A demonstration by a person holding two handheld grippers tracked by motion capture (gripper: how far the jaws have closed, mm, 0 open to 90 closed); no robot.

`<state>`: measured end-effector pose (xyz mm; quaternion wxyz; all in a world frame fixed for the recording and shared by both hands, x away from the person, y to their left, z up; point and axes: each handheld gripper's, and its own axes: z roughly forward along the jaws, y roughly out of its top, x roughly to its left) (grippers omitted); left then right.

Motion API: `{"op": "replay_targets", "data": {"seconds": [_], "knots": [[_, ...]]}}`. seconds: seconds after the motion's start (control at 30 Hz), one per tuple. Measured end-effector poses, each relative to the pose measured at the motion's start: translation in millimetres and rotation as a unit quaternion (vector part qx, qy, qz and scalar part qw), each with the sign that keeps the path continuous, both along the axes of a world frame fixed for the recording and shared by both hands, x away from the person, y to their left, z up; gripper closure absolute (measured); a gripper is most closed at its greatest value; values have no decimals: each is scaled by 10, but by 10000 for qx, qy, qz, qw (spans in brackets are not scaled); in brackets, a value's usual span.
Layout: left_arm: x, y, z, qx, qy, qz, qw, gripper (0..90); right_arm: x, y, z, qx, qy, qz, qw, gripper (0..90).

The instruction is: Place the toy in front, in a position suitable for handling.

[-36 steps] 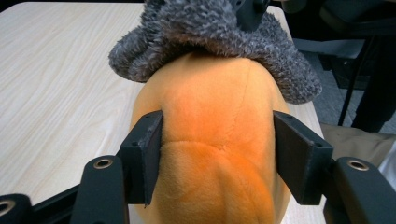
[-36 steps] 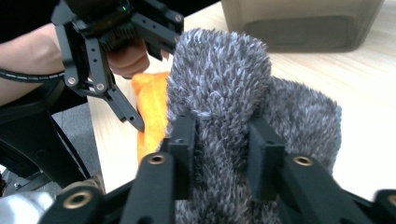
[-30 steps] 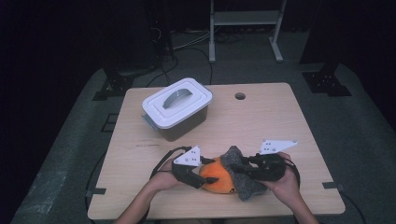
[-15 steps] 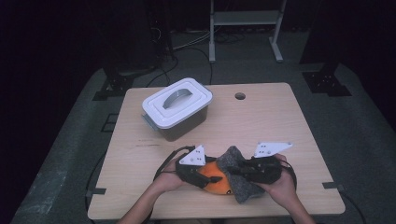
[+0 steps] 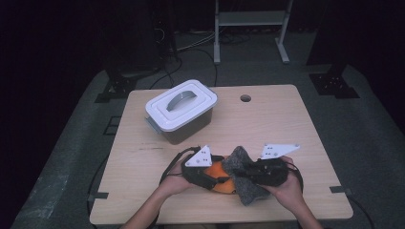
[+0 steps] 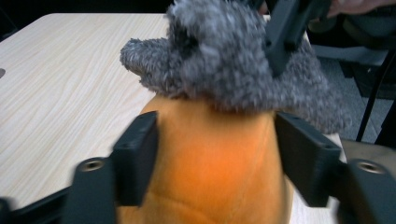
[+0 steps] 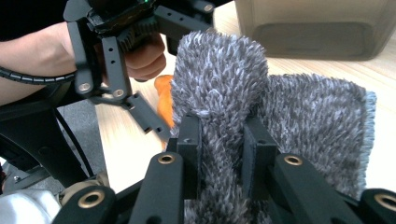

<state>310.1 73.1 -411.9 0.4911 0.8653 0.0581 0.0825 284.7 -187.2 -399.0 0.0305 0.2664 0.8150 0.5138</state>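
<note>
A soft orange thing [image 5: 216,171] lies near the table's front edge, and a grey fuzzy cloth [image 5: 238,162] covers its right end. My left gripper [image 5: 215,178] comes in from the left. Its jaws stand on either side of the orange thing [image 6: 215,163], pads against its flanks, and they have just been opening a little. My right gripper [image 5: 244,171] reaches in from the right and is shut on a fold of the grey cloth [image 7: 317,116]. The right gripper view has its jaws [image 7: 222,135] pinching that fold, with the left gripper and hand beyond.
A clear box with a white handled lid [image 5: 181,107] stands on the back left of the wooden table [image 5: 286,129]. A small round hole [image 5: 245,98] sits near the far edge. Cables trail off the front. Dark floor and a metal stand lie beyond.
The right gripper's grey plate has shifted slightly left and the grey cloth is bunched higher over the orange thing. Both hands have stayed about where they were.
</note>
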Motion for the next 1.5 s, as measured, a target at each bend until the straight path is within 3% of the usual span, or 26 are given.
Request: {"op": "replay_targets", "data": {"seconds": [0.1,0.37,0.53,0.63,0.73,0.97,1.13,1.23,1.43,1.5], "knots": [[9,28,-14,1,101,9,9999,405,11,-66,-31,6,68,-43,10000,718],[68,131,-45,-131,348,145,9992,407,81,-313,-169,-147,405,-298,9986,718],[83,141,-57,-177,394,172,9989,406,47,-248,-30,159,230,-209,9994,718],[96,149,-65,-184,404,168,9989,402,35,-155,-52,-63,143,-86,9998,713],[115,178,-63,-172,418,202,9988,402,75,-191,-121,-8,284,-91,9996,713],[179,292,-72,-268,588,360,9973,397,194,-393,-250,-126,587,-533,9968,714],[183,286,-86,-295,594,328,9973,392,136,-315,-107,315,380,-341,9982,713],[185,294,-76,-241,577,342,9975,392,120,-205,-141,92,354,-194,9991,713],[195,311,-77,-270,629,404,9968,391,167,-274,-224,69,552,-322,9979,713],[180,293,-81,-274,612,359,9971,386,157,-284,-197,67,498,-364,9981,713]]}}
